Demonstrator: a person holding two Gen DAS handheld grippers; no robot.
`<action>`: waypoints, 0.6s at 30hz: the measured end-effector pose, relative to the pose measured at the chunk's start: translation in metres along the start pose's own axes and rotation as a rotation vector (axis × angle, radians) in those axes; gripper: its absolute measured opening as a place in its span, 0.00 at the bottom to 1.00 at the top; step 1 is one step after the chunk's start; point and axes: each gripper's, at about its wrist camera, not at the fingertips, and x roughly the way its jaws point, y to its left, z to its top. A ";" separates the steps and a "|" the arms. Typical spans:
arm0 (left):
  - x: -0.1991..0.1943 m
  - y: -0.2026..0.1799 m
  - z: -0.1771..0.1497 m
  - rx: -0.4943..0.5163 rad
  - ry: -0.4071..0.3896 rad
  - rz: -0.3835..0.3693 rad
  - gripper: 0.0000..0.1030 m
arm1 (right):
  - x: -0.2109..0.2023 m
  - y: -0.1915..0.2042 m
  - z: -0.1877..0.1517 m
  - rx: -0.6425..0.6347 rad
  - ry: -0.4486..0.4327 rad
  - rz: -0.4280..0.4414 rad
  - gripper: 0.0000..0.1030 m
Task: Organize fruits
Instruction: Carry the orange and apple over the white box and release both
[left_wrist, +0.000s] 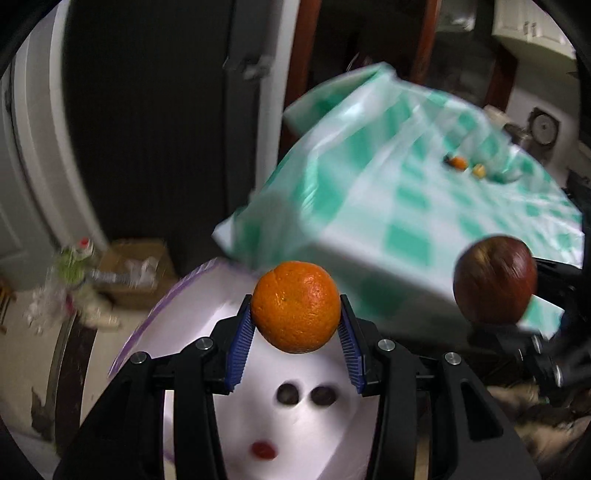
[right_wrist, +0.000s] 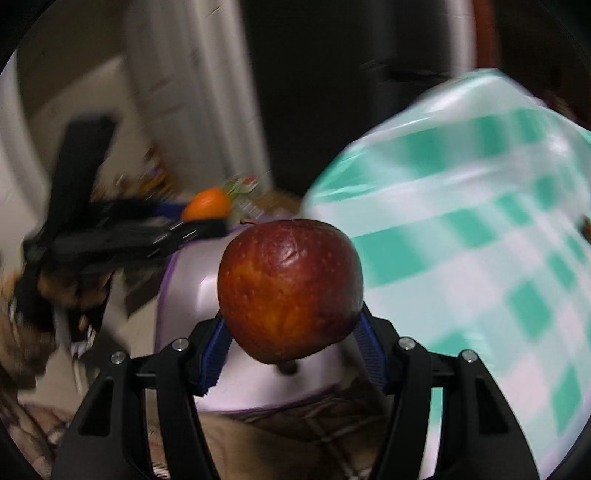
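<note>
The left gripper (left_wrist: 295, 325) has its jaws closed on an orange (left_wrist: 296, 306), pinched across its widest part between the two blue ribbed pads (left_wrist: 238, 350), so the round fruit sits cradled and cannot roll out. The right gripper (right_wrist: 291, 339) has its jaws closed the same way on a dark red apple (right_wrist: 290, 288), held by its flanks with the stem end turned upward; in the left wrist view that apple (left_wrist: 495, 280) hangs off to the right of the orange, the two fruits well apart so the tools do not collide. Both fruits are carried in the air above a pale, purple-rimmed bowl (left_wrist: 177, 332), which stands just beside the tabletop covered with a green and white checked cloth (left_wrist: 406, 206). That position suggests the bowl is the collecting place and the fruits are being brought over it for release. Inside the bowl lie two small dark round fruits (left_wrist: 306, 394) and a small red one (left_wrist: 263, 450); blur keeps me from naming them. Far back on the cloth a few small pieces (left_wrist: 466, 166), one orange and one yellowish, remain, so the sorting looks only partly done. Lowering before opening would likely be wise, since a drop from this height could bruise the apple or strike the small fruits beneath. The surroundings are smeared, which suggests both hands are in motion.
</note>
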 end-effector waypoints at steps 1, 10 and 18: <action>0.011 0.013 -0.003 -0.013 0.035 0.002 0.41 | 0.017 0.014 -0.002 -0.038 0.044 0.022 0.60; 0.148 0.076 -0.026 0.001 0.392 -0.007 0.41 | 0.155 0.086 -0.041 -0.300 0.466 0.065 0.60; 0.206 0.062 -0.032 0.134 0.530 -0.010 0.41 | 0.200 0.105 -0.046 -0.337 0.593 0.055 0.36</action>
